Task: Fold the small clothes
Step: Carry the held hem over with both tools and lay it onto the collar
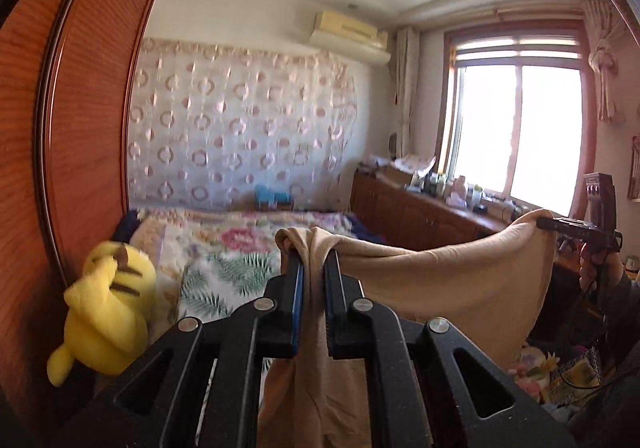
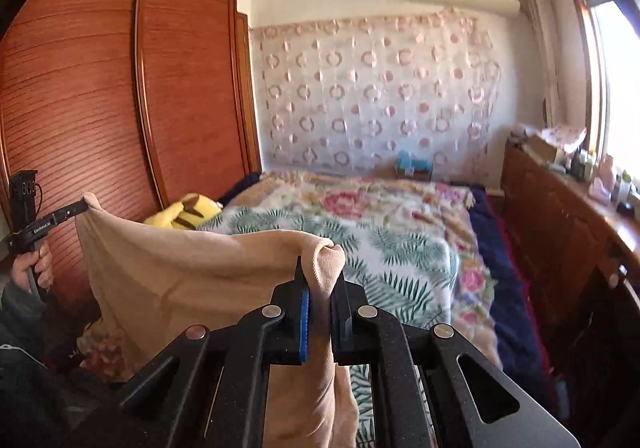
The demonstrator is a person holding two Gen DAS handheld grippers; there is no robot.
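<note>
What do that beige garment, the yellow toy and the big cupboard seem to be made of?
Beige garment: looks like a soft, thin knit, matte; fine ribbing shows at the pinched corner and it sags between the two grippers. Yellow toy: plush, fuzzy, dull pile. Cupboard: reddish wood or wood-look veneer with horizontal grain, slightly glossy.

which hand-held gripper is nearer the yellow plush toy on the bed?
Left. The left hand-held gripper, clamping the beige knit garment, sits just beside the yellow plush toy. The right hand-held gripper holds the garment's other corner, farther across.
</note>
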